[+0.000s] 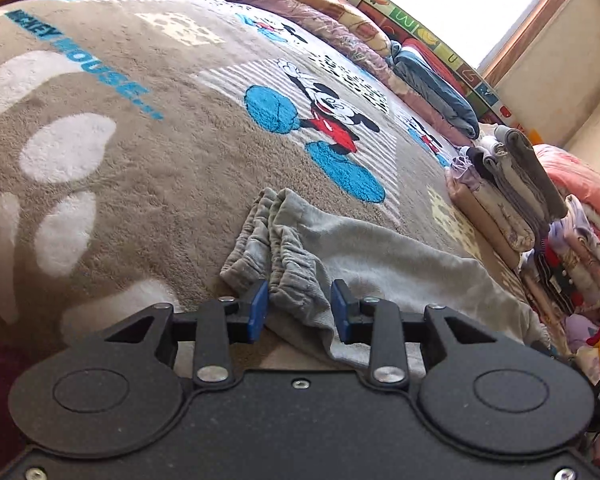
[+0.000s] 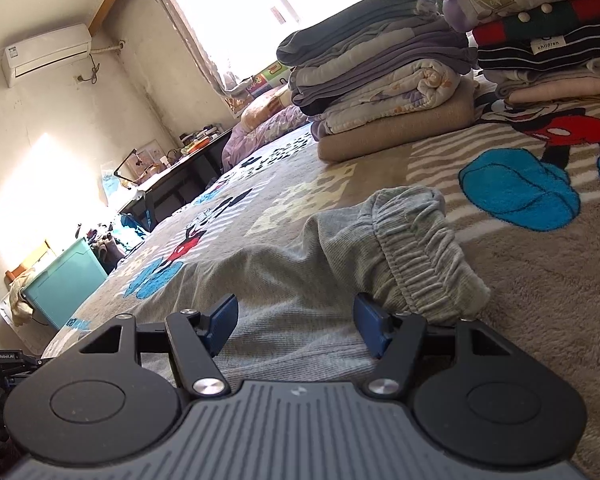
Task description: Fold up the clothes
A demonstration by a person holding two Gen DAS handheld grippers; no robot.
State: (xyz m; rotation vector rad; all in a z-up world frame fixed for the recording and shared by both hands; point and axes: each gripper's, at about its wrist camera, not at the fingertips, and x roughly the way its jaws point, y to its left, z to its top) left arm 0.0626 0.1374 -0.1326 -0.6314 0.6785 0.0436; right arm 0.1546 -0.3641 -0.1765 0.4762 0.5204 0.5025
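Grey sweatpants (image 1: 380, 264) lie rumpled on a brown cartoon-mouse blanket (image 1: 120, 152). In the left wrist view two ribbed elastic cuffs (image 1: 276, 248) lie side by side. My left gripper (image 1: 300, 314) is low over them, and one cuff's edge runs between its blue pads (image 1: 259, 312) with a gap showing, so it is open. In the right wrist view another gathered elastic end of the sweatpants (image 2: 416, 256) bulges up on the blanket (image 2: 540, 300). My right gripper (image 2: 296, 324) is wide open over the grey fabric, its right pad (image 2: 370, 326) beside the ribbed band.
A stack of folded clothes (image 2: 380, 80) and a second, taller stack (image 2: 540, 32) stand just beyond the sweatpants; the left wrist view shows those stacks (image 1: 508, 192) at the right. Rolled bedding (image 1: 432, 88) lines the wall. Off the bed are a teal box (image 2: 64, 280) and a dark desk (image 2: 180, 176).
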